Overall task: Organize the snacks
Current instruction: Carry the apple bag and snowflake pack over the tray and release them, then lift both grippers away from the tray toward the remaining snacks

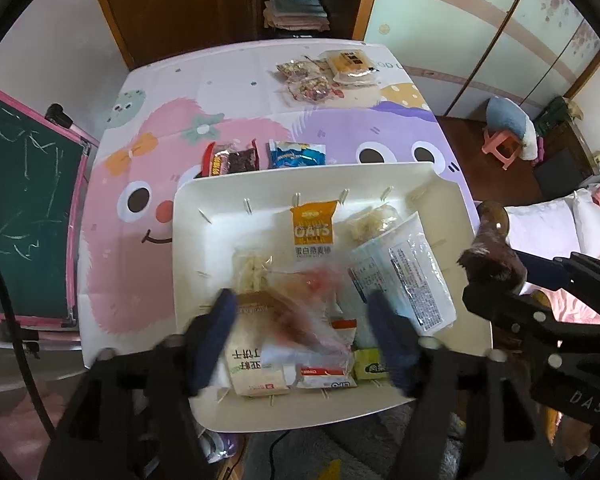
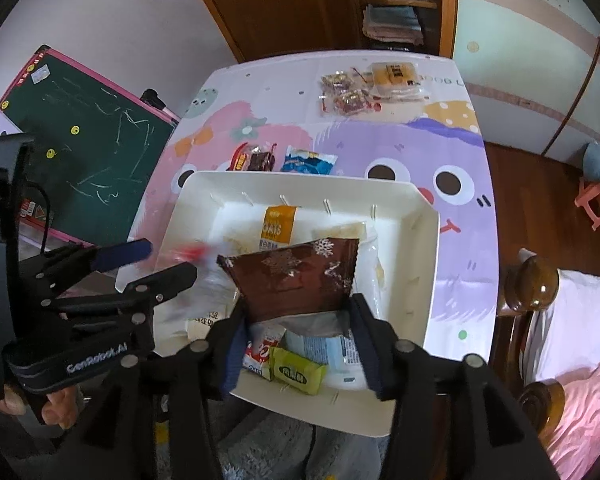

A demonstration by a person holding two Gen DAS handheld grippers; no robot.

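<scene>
A white bin (image 1: 188, 240) (image 2: 428, 264) sits at the near edge of the table and holds several snack packets, among them an orange oats bar (image 1: 314, 226) (image 2: 278, 226). My left gripper (image 1: 304, 320) is open above the bin, with a blurred clear red-tinted packet (image 1: 304, 312) between its fingers, seemingly loose. My right gripper (image 2: 298, 316) is shut on a brown snowflake-print packet (image 2: 296, 276) and holds it over the bin. That packet also shows at the right of the left wrist view (image 1: 492, 264).
Beyond the bin lie a red packet (image 1: 232, 158) and a blue packet (image 1: 296, 154). Several clear nut packets (image 1: 308, 80) and a yellow pack (image 1: 350, 62) lie at the far side. A chalkboard (image 1: 24, 208) stands left, a bed (image 2: 572, 340) right.
</scene>
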